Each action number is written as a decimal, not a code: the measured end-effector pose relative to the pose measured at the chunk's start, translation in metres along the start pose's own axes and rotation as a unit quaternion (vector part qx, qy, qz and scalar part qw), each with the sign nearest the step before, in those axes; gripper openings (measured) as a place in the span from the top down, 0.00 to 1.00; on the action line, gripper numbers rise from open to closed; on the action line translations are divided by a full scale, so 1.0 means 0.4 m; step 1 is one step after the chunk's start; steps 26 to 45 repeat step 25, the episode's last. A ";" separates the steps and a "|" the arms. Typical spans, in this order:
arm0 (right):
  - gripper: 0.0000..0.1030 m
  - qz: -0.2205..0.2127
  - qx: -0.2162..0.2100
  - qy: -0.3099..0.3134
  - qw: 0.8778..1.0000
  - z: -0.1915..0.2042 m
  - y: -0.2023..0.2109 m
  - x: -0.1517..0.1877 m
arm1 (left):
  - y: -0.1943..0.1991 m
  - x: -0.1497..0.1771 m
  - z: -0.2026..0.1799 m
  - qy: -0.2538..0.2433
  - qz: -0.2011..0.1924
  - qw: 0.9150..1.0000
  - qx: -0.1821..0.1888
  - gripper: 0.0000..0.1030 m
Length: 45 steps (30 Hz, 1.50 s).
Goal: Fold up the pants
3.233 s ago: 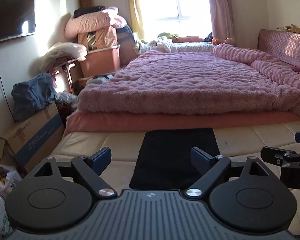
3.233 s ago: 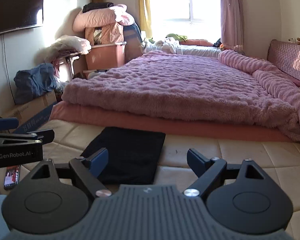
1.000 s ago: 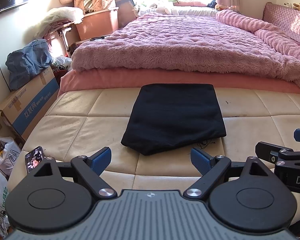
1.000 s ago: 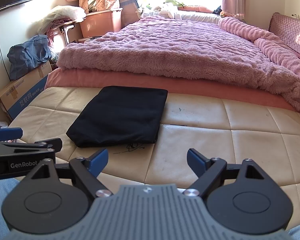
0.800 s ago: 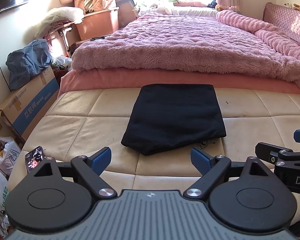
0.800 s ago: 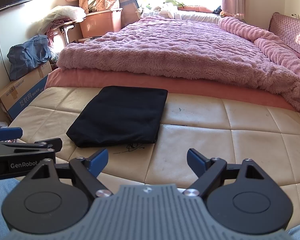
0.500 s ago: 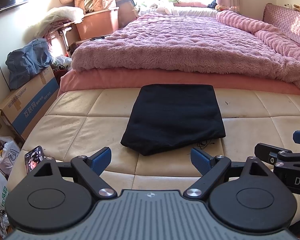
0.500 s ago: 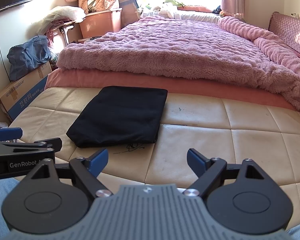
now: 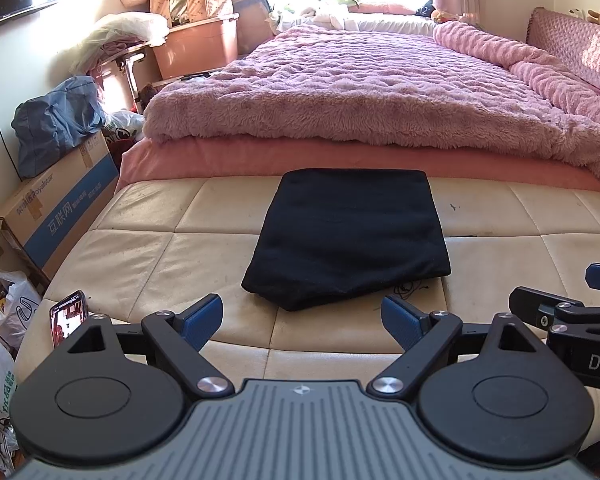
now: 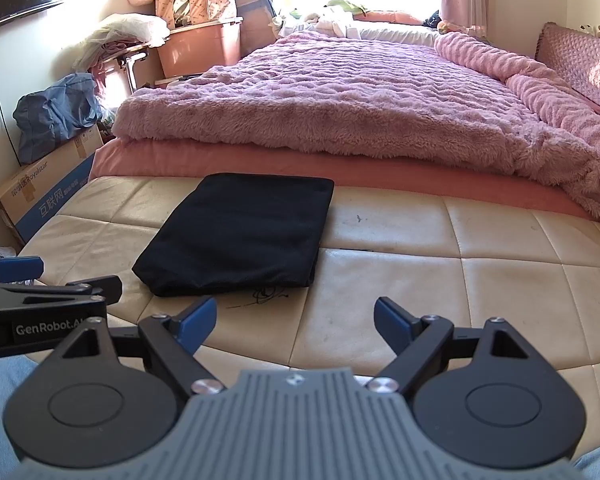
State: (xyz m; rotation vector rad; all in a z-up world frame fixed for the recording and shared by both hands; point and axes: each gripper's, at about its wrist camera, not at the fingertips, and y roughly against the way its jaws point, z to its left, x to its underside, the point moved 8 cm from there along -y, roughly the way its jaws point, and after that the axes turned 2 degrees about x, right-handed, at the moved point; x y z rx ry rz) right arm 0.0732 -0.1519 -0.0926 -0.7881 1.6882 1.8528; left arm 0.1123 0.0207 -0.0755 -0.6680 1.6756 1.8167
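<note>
Pants (image 9: 349,236), one folded black bundle on cream cushion (image 9: 140,256), two grippers, left gripper (image 9: 301,320), right gripper (image 10: 296,320), fingers spread, empty

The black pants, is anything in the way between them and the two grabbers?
Nothing visible is. The black pants lie folded on the cream cushion, with only bare cushion between them and the open left gripper and open right gripper. The phone sits off to the side.
</note>
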 end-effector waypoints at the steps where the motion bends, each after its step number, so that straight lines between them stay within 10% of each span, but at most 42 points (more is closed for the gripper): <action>1: 0.20 0.000 0.000 0.000 1.000 0.000 0.000 0.000 | 0.001 -0.001 0.000 0.000 0.000 1.000 0.000 0.00; 45: 0.20 0.001 0.004 -0.008 1.000 0.003 -0.003 0.000 | 0.006 -0.003 -0.004 -0.002 -0.002 1.000 0.005 0.00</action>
